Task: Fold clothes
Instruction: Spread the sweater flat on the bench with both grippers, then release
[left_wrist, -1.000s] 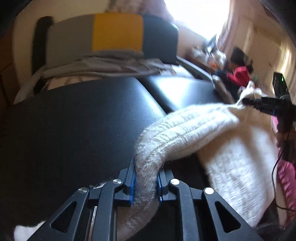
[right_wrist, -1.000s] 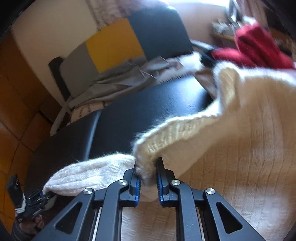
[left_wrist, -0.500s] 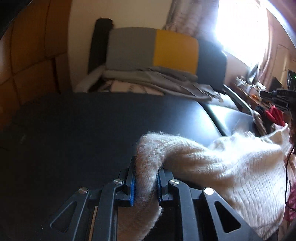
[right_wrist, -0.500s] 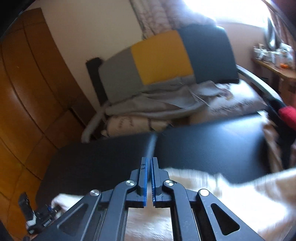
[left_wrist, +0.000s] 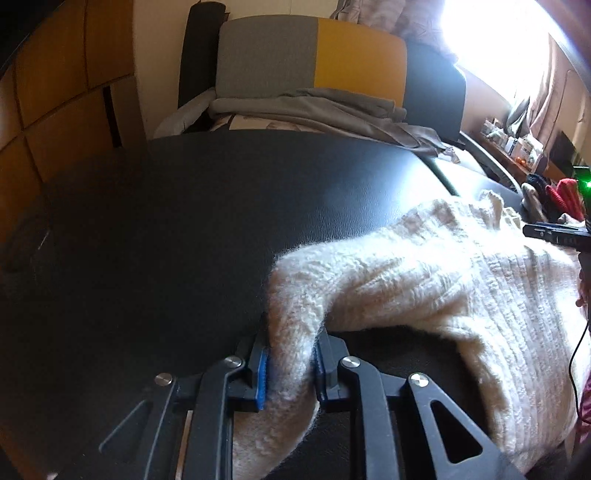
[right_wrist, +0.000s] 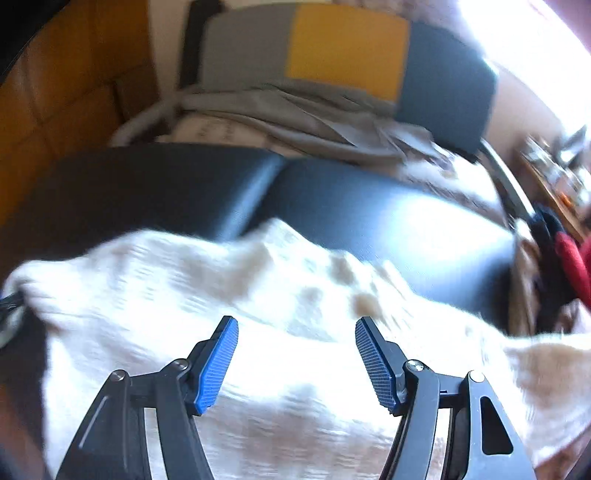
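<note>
Left wrist view: the left gripper (left_wrist: 291, 363) has its jaws pinched on a fuzzy fold of the cream knit sweater (left_wrist: 424, 288), though they're easing open a touch. The rest of the sweater sprawls off to the right over the black padded table (left_wrist: 184, 221). The right gripper (left_wrist: 554, 232) pokes in at the right edge.

Right wrist view: pretty blurry, but the right gripper (right_wrist: 297, 363) has its jaws opening, already wide, nothing between the blue pads (right_wrist: 216, 365). The sweater (right_wrist: 184, 288) lies spread on the table (right_wrist: 369, 206) right below. Grey clothes (right_wrist: 295, 114) are heaped behind.
</note>
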